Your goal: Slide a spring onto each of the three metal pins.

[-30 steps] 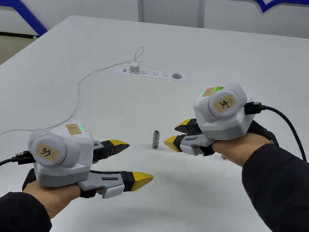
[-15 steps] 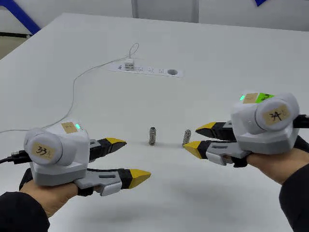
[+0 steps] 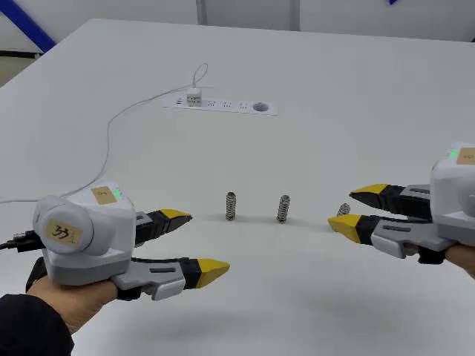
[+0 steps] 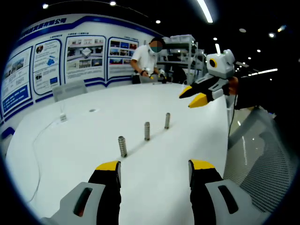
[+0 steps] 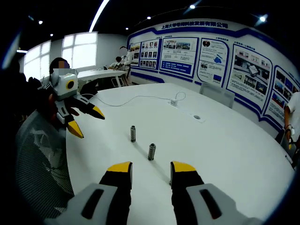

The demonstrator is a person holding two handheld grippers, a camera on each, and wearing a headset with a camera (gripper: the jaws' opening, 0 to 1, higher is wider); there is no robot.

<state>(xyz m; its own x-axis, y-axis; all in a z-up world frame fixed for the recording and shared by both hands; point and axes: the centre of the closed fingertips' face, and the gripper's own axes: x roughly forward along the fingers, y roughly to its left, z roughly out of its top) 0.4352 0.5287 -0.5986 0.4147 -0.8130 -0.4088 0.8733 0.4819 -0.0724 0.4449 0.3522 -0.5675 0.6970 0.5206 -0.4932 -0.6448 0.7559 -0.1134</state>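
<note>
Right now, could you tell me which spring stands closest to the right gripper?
The rightmost spring, at the right gripper's open fingers; the middle spring and left spring stand farther off.

A white table bears three upright springs, a power strip and a cable.

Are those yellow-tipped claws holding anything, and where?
Nothing is held. The left gripper and right gripper are open; the three springs stand free on the table.
</note>
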